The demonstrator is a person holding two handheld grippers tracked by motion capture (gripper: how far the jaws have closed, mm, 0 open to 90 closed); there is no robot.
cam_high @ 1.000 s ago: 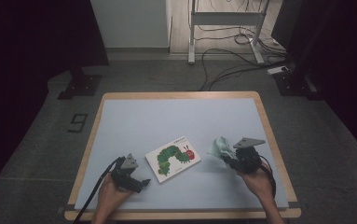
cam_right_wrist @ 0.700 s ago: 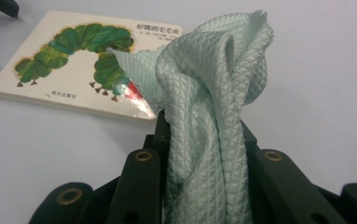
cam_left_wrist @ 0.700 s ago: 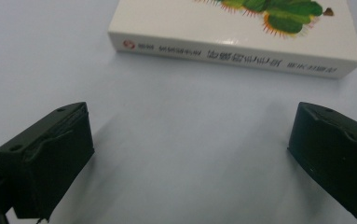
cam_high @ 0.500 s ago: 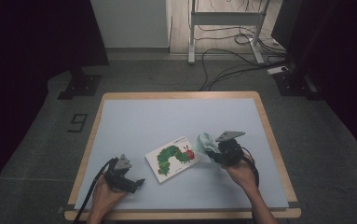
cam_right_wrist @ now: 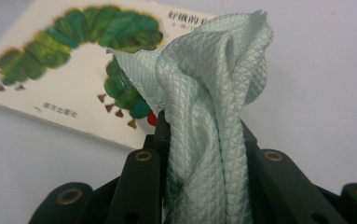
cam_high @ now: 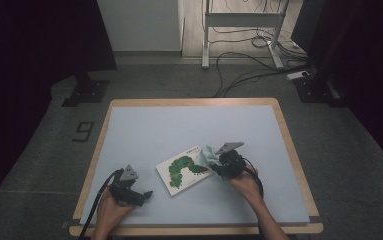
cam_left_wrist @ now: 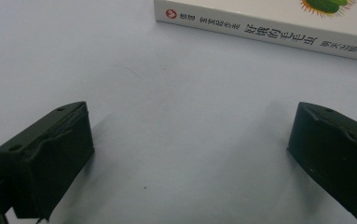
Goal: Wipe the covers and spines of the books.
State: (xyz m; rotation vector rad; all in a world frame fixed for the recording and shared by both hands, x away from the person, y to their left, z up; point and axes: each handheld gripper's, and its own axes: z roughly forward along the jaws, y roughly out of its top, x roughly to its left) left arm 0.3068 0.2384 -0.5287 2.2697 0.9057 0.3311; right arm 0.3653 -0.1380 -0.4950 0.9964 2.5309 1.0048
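A white picture book (cam_high: 186, 170) with a green caterpillar on its cover lies flat near the middle of the table. My right gripper (cam_high: 217, 166) is shut on a bunched pale green cloth (cam_high: 208, 155), held at the book's right end; the cloth (cam_right_wrist: 204, 102) rises between the closed jaws and overlaps the book (cam_right_wrist: 69, 79) cover. My left gripper (cam_high: 144, 195) rests low at the front left, open, nothing between its fingers (cam_left_wrist: 50, 154). The book's spine (cam_left_wrist: 264, 32) lies just beyond it.
The table (cam_high: 259, 125) has a pale blue top with a wooden rim. Behind it on the grey floor stand a white metal frame (cam_high: 244, 30), loose cables (cam_high: 239, 70) and a black stand base (cam_high: 84, 92). A cable trails from each gripper toward the front edge.
My right gripper has carried the cloth leftward from the right side of the table to the book's right end. The left gripper has stayed put.
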